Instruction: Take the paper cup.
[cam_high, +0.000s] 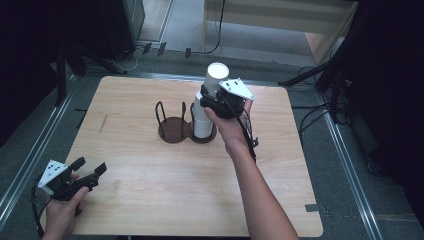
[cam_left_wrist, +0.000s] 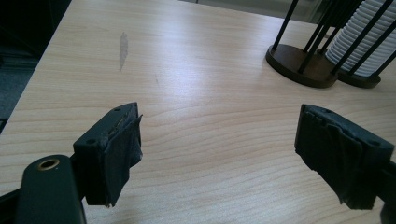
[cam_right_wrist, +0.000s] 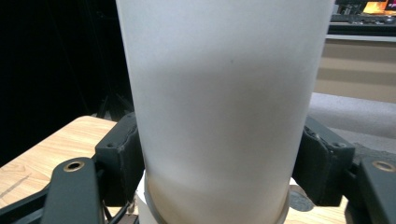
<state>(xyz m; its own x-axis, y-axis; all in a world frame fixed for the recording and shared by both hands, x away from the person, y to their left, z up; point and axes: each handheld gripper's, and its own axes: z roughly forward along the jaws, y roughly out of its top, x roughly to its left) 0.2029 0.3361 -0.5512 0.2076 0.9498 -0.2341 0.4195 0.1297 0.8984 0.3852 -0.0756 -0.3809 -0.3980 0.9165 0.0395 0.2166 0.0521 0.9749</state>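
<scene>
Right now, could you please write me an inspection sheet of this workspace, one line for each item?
Surface: wooden table, one pale smear near its left side.
Job's things: white cup raised above the cup stack in the dark two-slot rack; the other slot is empty.
Clutter: nothing seen.
Grippers: right gripper shut on the white cup; left gripper open, low over the table's near left corner.
Cables: one trails from the right gripper along the wrist; more lie on the floor.
Surroundings: dark stands, grey floor.

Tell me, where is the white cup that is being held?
In the high view the white cup is clamped in the right gripper, just above the cup stack in the rack.
</scene>
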